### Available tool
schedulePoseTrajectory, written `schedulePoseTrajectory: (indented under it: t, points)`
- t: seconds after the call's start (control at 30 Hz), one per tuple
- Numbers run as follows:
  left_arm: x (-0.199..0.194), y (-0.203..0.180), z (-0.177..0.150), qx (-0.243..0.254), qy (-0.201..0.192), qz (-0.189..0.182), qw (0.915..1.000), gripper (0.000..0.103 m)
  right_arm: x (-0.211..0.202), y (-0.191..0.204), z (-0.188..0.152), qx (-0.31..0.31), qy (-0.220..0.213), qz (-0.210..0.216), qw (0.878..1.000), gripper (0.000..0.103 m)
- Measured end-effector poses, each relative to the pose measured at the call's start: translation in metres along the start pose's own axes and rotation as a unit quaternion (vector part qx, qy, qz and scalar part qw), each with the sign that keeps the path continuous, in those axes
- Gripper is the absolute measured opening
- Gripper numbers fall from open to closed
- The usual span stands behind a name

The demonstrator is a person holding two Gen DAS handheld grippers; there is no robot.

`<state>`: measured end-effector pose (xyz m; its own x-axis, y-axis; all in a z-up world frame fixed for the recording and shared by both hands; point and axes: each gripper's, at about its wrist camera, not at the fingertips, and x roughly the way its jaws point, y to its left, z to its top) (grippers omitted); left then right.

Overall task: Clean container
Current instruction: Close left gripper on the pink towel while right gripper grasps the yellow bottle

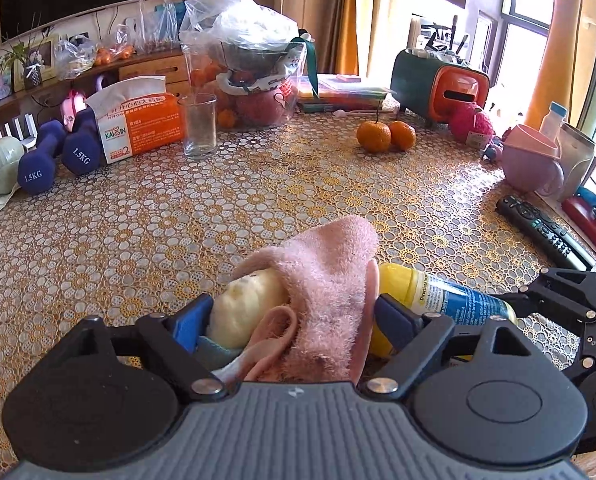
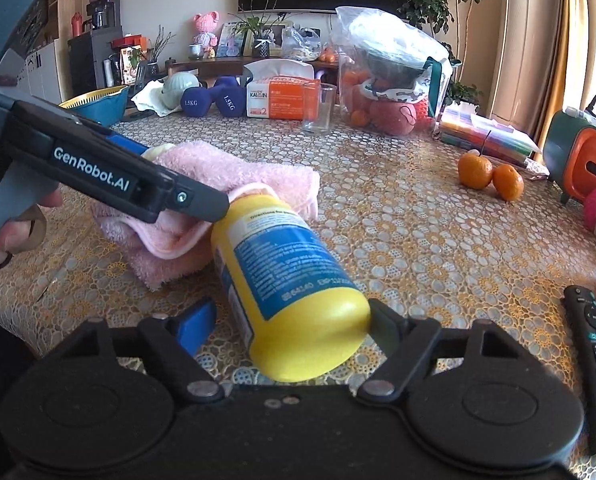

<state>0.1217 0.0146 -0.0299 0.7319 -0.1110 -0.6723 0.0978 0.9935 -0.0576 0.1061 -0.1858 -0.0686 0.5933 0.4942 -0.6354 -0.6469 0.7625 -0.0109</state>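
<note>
A yellow container (image 2: 286, 280) with a blue label hangs tilted just above the patterned tablecloth (image 2: 418, 240), base towards the right wrist camera. My right gripper (image 2: 294, 320) is shut on its base; the right finger touches it, and a narrow gap shows at the left blue finger (image 2: 196, 328). My left gripper (image 1: 294, 312) is shut on a fluffy pink cloth (image 1: 330, 272) bunched with a pale yellow part (image 1: 246, 308). The cloth (image 2: 234, 176) wraps over the container's far end. In the left wrist view the container (image 1: 426, 292) lies to the right, with the right gripper (image 1: 530, 300) behind it.
A glass (image 1: 200, 126), a tissue pack (image 1: 138, 120), dumbbells (image 1: 58, 156) and a bagged fruit bowl (image 1: 254, 68) stand at the back. Two tangerines (image 1: 386, 134) sit mid-right. A remote (image 1: 546, 232) and a pink cup (image 1: 530, 160) are at the right edge. A hand (image 2: 2, 240) holds the left gripper's handle.
</note>
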Motion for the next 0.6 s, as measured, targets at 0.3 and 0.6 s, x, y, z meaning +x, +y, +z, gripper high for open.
schedulePoseTrajectory:
  t: [0.3, 0.6]
  points:
    - [-0.014, 0.003, -0.005, 0.004, 0.002, -0.003, 1.0, 0.048, -0.007, 0.001, -0.002, 0.027, -0.006, 0.002, 1.0, 0.068]
    - [-0.06, -0.003, -0.013, -0.006, -0.019, -0.029, 0.9994, 0.039, -0.023, 0.019, -0.008, 0.021, -0.01, 0.003, 1.0, 0.068]
